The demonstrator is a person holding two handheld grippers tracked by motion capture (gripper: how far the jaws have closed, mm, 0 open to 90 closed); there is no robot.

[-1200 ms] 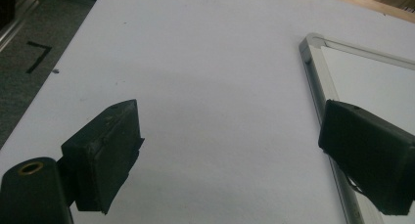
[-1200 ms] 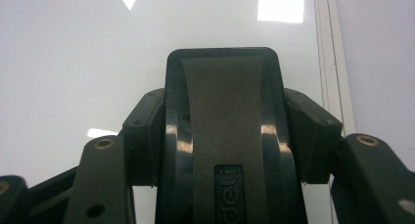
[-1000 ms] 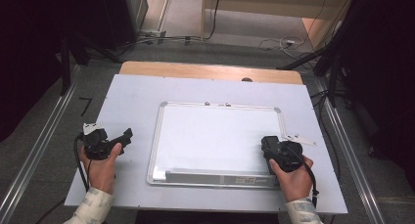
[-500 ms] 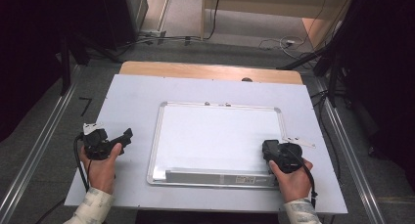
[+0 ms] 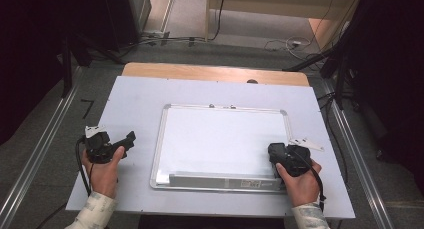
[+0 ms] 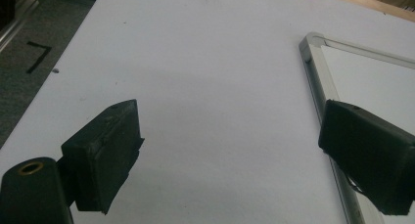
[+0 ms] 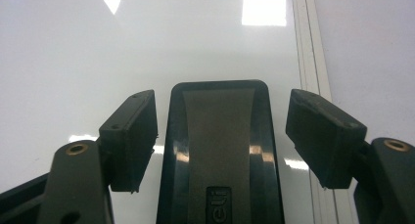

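A white whiteboard (image 5: 225,139) with a silver frame lies flat in the middle of the pale table (image 5: 140,99). My right gripper (image 5: 276,151) rests over the board's near right corner. In the right gripper view its jaws (image 7: 222,99) stand either side of a black eraser (image 7: 220,150) that lies on the board (image 7: 147,38), with a gap on each side; they have just been opening. My left gripper (image 5: 129,139) is on the bare table left of the board, open with nothing between its fingers (image 6: 230,116). The board's frame corner (image 6: 313,43) lies just beyond its right jaw.
A marker tray (image 5: 220,180) runs along the board's near edge. The table's far edge is bare wood (image 5: 215,73). Metal rails (image 5: 45,149) flank the table, with cables on the floor (image 5: 280,44) behind. A black tape mark (image 6: 39,55) sits on the floor at the left.
Both hands keep their places. The high view is too small to show any difference at the right jaws.
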